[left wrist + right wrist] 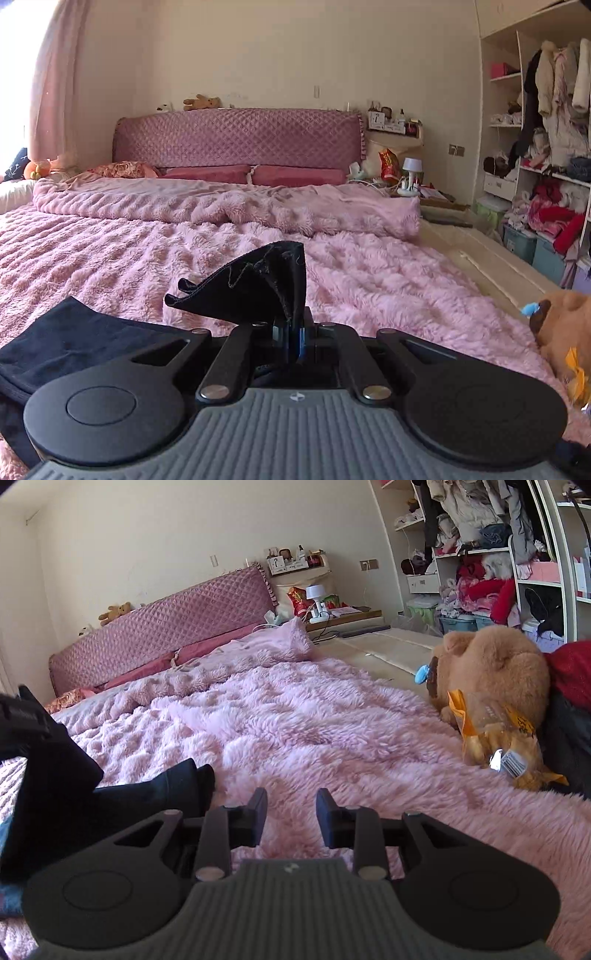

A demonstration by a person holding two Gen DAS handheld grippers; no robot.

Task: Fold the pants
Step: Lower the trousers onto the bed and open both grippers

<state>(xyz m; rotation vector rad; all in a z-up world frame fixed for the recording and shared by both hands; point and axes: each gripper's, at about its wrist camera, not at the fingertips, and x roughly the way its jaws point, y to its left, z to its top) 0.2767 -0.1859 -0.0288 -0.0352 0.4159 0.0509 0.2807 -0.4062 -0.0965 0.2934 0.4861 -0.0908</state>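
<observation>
The dark navy pants (66,343) lie on the pink fluffy bedspread (369,273). My left gripper (294,332) is shut on a corner of the pants, and the pinched cloth (258,284) stands up above the jaws. In the right wrist view the pants (147,794) lie at the lower left, with a lifted part rising toward the left edge. My right gripper (291,816) is open and empty, just above the bedspread (332,731), to the right of the pants' end.
A brown plush toy (491,664) and a plastic snack bag (498,746) lie at the bed's right side. A folded pink blanket (221,206) and a quilted headboard (240,136) are farther back. Open wardrobe shelves (546,147) stand on the right.
</observation>
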